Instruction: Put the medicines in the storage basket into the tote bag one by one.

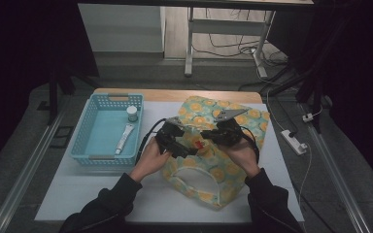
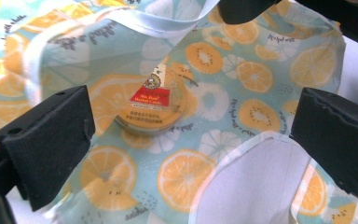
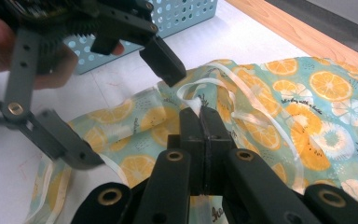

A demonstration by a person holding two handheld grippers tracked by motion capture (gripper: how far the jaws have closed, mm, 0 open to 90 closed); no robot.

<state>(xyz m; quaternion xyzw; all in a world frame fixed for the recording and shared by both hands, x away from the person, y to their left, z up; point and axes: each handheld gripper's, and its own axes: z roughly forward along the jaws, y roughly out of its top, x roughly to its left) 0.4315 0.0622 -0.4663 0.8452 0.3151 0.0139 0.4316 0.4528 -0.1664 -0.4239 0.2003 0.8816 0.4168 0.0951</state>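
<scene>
From my seat the bag point(image 1: 223, 145) reads as thin, soft cloth, matt, printed with orange slices and edged in smooth white binding tape; it is sheer enough that a round tin point(image 2: 151, 105) with a glossy red paper label shows through the weave. My left tongs point(image 2: 186, 140) carry matt black foam pads point(image 2: 51, 140), slightly rough and chipped along the edges. The right tongs point(image 3: 203, 116) are matt black plastic arms with brass-coloured metal rivets. The basket point(image 1: 93, 141) on the left is smooth, light blue perforated plastic. The counter point(image 1: 77, 189) looks matt white, with a bare wood strip point(image 1: 175, 94) at the far edge.
</scene>
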